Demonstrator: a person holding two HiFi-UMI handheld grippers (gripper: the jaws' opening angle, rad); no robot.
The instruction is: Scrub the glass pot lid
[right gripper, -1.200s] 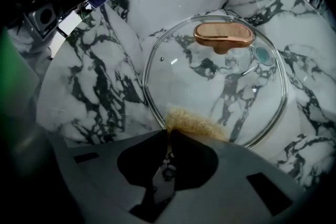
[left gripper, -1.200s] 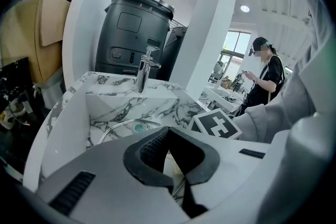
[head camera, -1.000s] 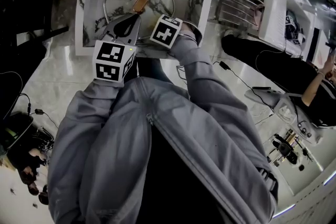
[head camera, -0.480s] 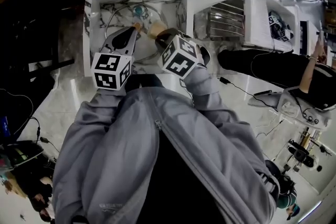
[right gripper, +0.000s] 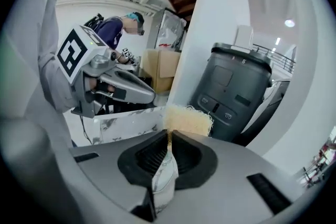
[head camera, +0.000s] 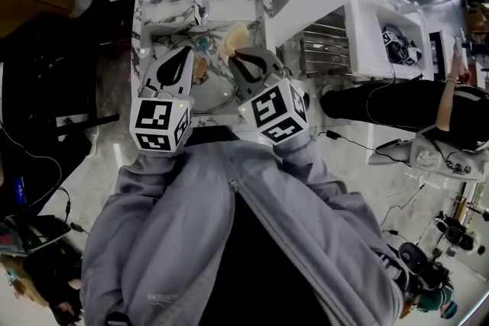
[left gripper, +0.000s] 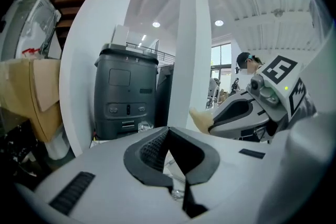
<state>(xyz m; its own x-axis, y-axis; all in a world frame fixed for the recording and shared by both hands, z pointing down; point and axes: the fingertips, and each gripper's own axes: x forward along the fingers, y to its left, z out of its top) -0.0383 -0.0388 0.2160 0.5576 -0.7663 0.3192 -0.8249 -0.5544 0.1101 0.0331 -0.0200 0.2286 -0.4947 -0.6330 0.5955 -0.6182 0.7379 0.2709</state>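
Observation:
The glass pot lid [head camera: 218,92] lies in the marble sink [head camera: 150,11], its brown knob [head camera: 200,66] up. My left gripper [head camera: 186,50] hangs above the lid's left side, shut, with nothing between its pads [left gripper: 152,149]. My right gripper [head camera: 238,52] is raised over the sink's right part and shut on a tan scrub pad [head camera: 237,35]. In the right gripper view the pad [right gripper: 187,118] sticks out past the closed jaws, and the left gripper [right gripper: 137,91] shows at left. The left gripper view shows the right gripper [left gripper: 214,124] and the pad [left gripper: 199,118] at right.
A faucet [head camera: 200,1] stands at the sink's far rim, a teal drain plug [head camera: 202,43] below it. A wire dish rack [head camera: 321,38] sits right of the sink. A dark grey bin [left gripper: 124,96] and a white pillar [left gripper: 191,60] stand ahead. A person [head camera: 397,99] sits at right.
Both grippers have risen out of the sink, away from the lid. The right one lifted more and carries the pad. The left stayed shut.

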